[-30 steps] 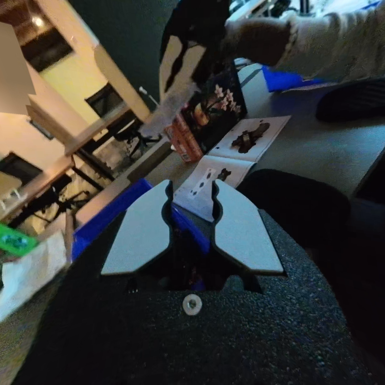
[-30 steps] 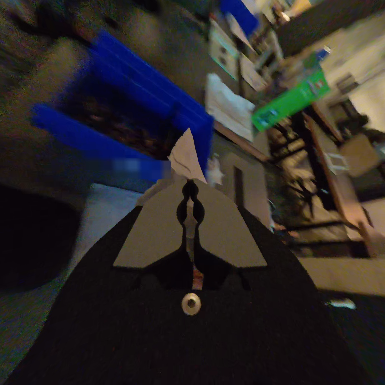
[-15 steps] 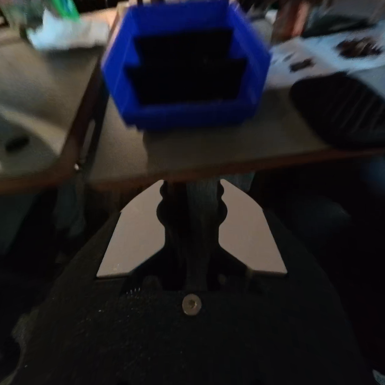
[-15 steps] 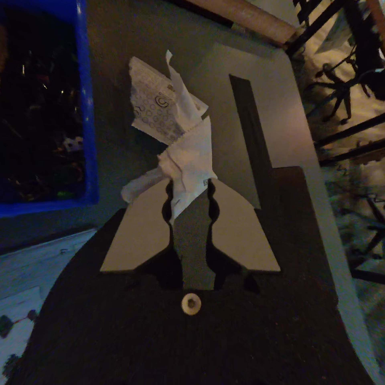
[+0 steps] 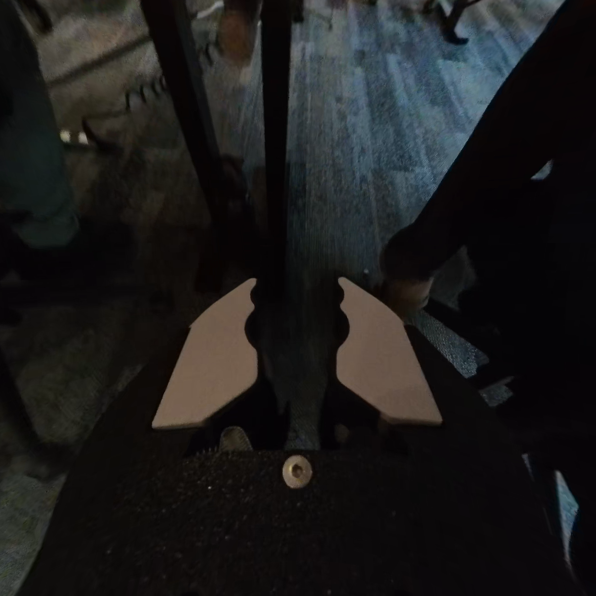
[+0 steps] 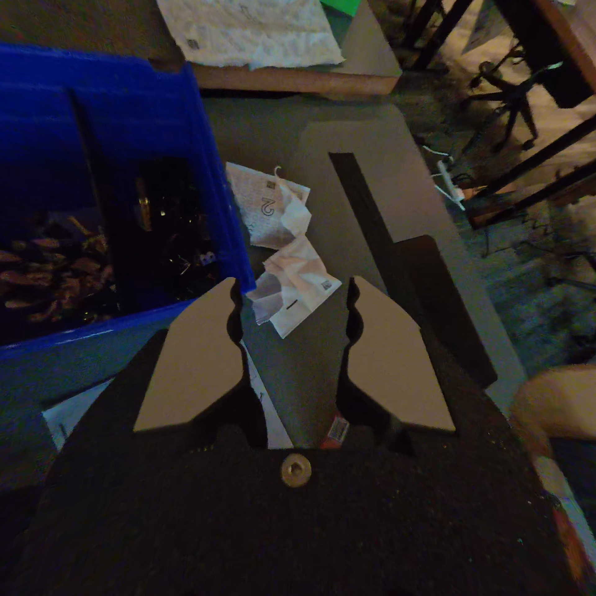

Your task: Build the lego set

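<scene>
The right gripper now stands with its fingers wide apart over the grey table; a second ago they were pressed together on the crumpled white paper wrapper, which now lies free on the table just beside the blue bin, touching neither pad. The left gripper, which a second ago looked at the table top, now points down at the carpeted floor beside black table legs, its fingers apart with nothing between them.
</scene>
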`<move>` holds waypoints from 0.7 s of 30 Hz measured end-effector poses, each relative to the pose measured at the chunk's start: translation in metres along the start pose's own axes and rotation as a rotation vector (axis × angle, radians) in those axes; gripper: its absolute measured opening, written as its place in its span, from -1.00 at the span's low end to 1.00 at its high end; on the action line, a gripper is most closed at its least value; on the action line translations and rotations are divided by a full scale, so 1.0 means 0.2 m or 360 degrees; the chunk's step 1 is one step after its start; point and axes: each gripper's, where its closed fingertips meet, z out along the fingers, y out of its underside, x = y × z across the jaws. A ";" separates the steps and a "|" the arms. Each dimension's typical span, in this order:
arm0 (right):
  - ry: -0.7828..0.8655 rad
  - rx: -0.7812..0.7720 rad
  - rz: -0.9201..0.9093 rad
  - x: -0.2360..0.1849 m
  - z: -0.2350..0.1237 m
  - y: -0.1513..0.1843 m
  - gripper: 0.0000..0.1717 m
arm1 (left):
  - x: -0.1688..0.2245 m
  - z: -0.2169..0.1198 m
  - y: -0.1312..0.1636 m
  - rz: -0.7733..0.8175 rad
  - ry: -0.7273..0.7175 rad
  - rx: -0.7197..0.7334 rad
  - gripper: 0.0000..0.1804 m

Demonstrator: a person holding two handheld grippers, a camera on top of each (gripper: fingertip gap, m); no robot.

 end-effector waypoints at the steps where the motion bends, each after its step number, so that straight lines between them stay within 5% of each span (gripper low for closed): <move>1: 0.0039 0.0019 -0.0001 0.00 -0.04 -0.02 -0.28 | -0.01 0.01 0.08 -0.0036 -0.0012 -0.0009 -0.53; 5: 0.0100 0.0291 -0.0130 -0.19 -0.27 -0.17 -0.38 | 0.03 0.16 0.34 -0.0174 0.0010 0.0031 -0.61; 9: -0.0176 0.0443 -0.0333 -0.71 -0.48 -0.18 -0.44 | 0.22 0.50 0.56 -0.0258 0.0188 0.0046 -0.60; 16: -0.1103 0.0336 -0.0516 -1.70 -0.65 0.18 -0.68 | 0.44 1.15 0.71 -0.0573 0.0385 -0.0025 -0.56; 18: -0.1225 0.0182 -0.0534 -1.81 -0.57 0.32 -0.77 | 0.48 1.23 0.72 -0.0672 0.0396 -0.0035 -0.56; 21: -0.1059 -0.0128 -0.0778 -1.76 -0.34 0.54 -0.76 | 0.50 1.34 0.77 -0.0635 0.0340 -0.0108 -0.57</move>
